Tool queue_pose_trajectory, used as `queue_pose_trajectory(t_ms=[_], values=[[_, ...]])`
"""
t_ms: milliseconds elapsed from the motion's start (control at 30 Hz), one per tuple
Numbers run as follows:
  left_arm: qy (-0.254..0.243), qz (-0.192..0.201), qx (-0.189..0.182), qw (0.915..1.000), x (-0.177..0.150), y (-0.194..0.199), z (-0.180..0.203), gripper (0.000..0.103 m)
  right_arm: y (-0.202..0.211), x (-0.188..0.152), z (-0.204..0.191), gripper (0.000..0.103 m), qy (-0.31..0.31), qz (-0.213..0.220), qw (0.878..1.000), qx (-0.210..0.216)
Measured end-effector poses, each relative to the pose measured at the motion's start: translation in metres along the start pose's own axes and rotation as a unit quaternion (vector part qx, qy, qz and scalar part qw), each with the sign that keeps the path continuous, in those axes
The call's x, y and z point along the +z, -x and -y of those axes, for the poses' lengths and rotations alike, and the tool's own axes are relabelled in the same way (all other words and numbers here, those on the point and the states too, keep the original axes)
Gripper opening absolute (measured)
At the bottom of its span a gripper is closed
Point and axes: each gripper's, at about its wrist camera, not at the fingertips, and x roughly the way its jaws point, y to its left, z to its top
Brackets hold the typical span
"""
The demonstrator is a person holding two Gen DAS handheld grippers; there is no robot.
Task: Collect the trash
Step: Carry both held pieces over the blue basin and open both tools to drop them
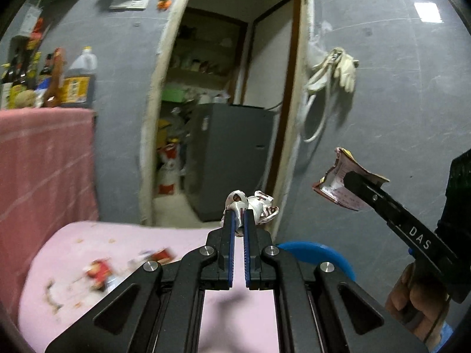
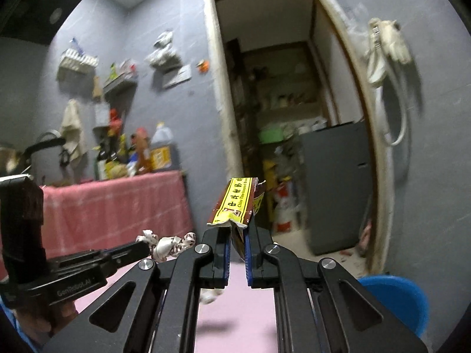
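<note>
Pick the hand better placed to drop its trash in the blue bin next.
Right, probably. The bin sits just beside the right gripper holding the carton; the left gripper, holding a wrapper, is farther over.

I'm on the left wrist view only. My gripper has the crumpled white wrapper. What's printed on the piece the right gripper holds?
Observer: The right gripper is shut on a flattened brown carton with a yellow band of printed characters along it.
Operator: Is the blue bin whole in your view?
Observer: More of it: the blue bin shows its rim and wall, low on the right of the right wrist view.
Operator: Anything left of the pink-draped counter?
Observer: Yes, a pot with a dark handle stands there.
</note>
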Motion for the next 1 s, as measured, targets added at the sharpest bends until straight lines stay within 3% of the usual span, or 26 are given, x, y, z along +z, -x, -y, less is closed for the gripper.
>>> queue_pose_trajectory(t_ms=[233, 400, 700, 900, 1000], values=[[-0.005, -0.024, -0.052, 0.9984, 0.009, -0.064, 0.043, 0.003, 0.013, 0.001, 0.065, 0.006, -0.021, 0.009, 0.995, -0.095], [-0.014, -0.062, -0.081, 0.9947, 0.007, -0.106, 0.069, 0.003, 0.011, -0.008, 0.109, 0.006, -0.042, -0.022, 0.988, -0.144], [0.007, -0.154, -0.087, 0.9841, -0.020, -0.168, 0.083, 0.003, 0.003, -0.039, 0.156, 0.007, -0.087, -0.091, 0.979, -0.159], [0.015, -0.186, -0.087, 0.9786, -0.036, -0.189, 0.085, 0.005, -0.008, -0.056, 0.170, 0.008, -0.103, -0.128, 0.973, -0.164], [0.027, -0.201, -0.091, 0.9750, -0.041, -0.197, 0.082, 0.006, -0.012, -0.061, 0.174, 0.016, -0.109, -0.138, 0.970, -0.165]])
